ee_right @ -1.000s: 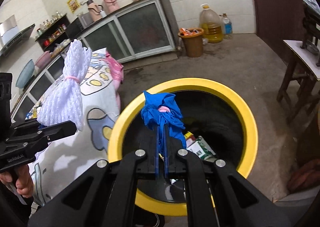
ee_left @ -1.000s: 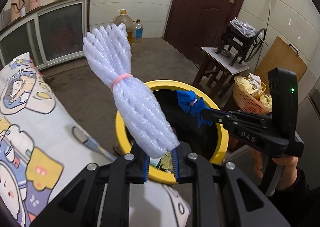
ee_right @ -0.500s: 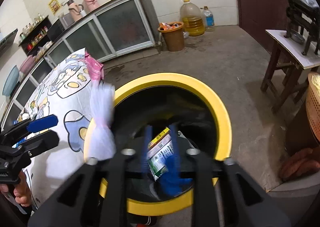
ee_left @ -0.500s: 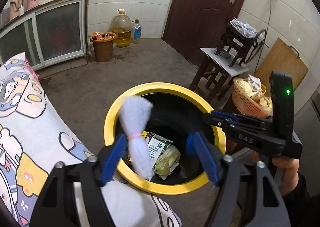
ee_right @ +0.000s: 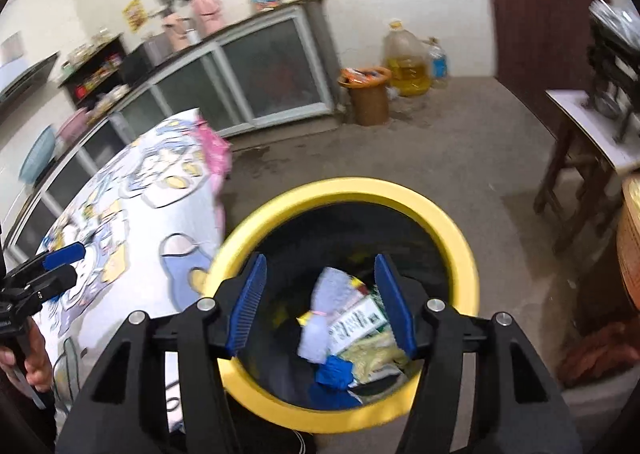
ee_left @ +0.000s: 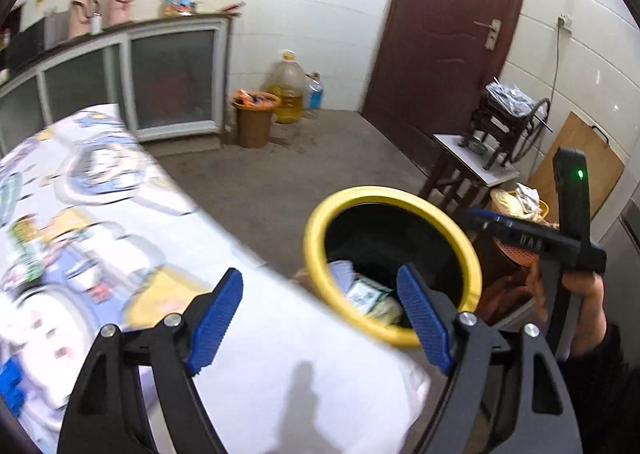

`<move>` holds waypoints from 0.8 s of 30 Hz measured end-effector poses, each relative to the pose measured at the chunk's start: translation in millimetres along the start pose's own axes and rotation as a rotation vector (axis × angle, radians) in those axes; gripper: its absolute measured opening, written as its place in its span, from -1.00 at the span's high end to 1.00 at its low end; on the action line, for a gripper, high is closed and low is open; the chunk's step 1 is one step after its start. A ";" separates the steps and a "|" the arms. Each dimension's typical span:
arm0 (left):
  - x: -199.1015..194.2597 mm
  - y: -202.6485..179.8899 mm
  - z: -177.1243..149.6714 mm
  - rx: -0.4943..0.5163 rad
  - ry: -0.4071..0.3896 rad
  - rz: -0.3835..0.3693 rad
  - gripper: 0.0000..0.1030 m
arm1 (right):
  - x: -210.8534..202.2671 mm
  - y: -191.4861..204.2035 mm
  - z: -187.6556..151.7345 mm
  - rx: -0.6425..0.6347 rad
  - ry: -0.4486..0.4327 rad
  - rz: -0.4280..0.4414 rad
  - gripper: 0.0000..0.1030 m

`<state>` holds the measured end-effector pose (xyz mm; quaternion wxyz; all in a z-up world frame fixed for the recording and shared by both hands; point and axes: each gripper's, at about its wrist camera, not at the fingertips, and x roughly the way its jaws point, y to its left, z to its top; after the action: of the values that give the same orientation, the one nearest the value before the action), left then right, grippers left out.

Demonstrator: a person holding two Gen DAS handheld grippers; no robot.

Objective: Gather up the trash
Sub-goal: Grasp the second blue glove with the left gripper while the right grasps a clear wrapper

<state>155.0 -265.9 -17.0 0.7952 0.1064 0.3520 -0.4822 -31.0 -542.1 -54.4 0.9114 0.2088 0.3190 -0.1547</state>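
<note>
A black bin with a yellow rim (ee_right: 460, 242) stands on the floor beside the table; it also shows in the left wrist view (ee_left: 316, 225). Inside it lie the white foam net bundle (ee_right: 324, 314), the blue cloth (ee_right: 334, 374) and a green-white carton (ee_right: 358, 324). My right gripper (ee_right: 320, 306) is open and empty above the bin. My left gripper (ee_left: 320, 318) is open and empty over the table edge, left of the bin. The right gripper (ee_left: 520, 238) shows in the left wrist view beyond the bin.
The table carries a cartoon-print cloth (ee_left: 92, 221) with small packets at the left (ee_left: 24, 250). A brown bucket (ee_left: 254, 121), oil jug (ee_left: 288, 83), wooden stool with a machine (ee_left: 472, 161) and orange basket (ee_left: 516, 201) stand around. A dark door (ee_left: 444, 33) is behind.
Both grippers opened and dropped the foam net bundle and blue cloth into the bin. The left gripper has swung left over the table; the right gripper has pulled back a little.
</note>
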 end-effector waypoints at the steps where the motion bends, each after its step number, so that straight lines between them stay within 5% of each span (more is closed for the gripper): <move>1: -13.3 12.5 -5.7 -0.009 -0.011 0.018 -0.49 | 0.5 14.3 2.6 -0.035 -0.007 0.031 -0.07; 6: -94.2 82.3 -42.2 -0.076 -0.069 0.168 -0.60 | 10.0 86.6 13.2 -0.192 -0.031 0.192 -0.07; 11: -152.7 142.0 -72.5 -0.120 -0.092 0.334 -0.69 | 49.9 178.8 22.9 -0.336 0.041 0.342 -0.08; 16: -174.7 190.3 -90.2 -0.145 -0.079 0.344 -0.78 | 104.7 277.9 35.7 -0.372 0.155 0.515 -0.17; 24: -149.6 246.4 -112.6 -0.309 0.001 0.299 -0.78 | 180.8 360.3 57.7 -0.336 0.282 0.491 -0.30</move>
<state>268.0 21.1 -42.0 0.8645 0.0345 0.4025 -0.2991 283.8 -285.0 -28.6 0.8900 0.1456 0.4034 0.1549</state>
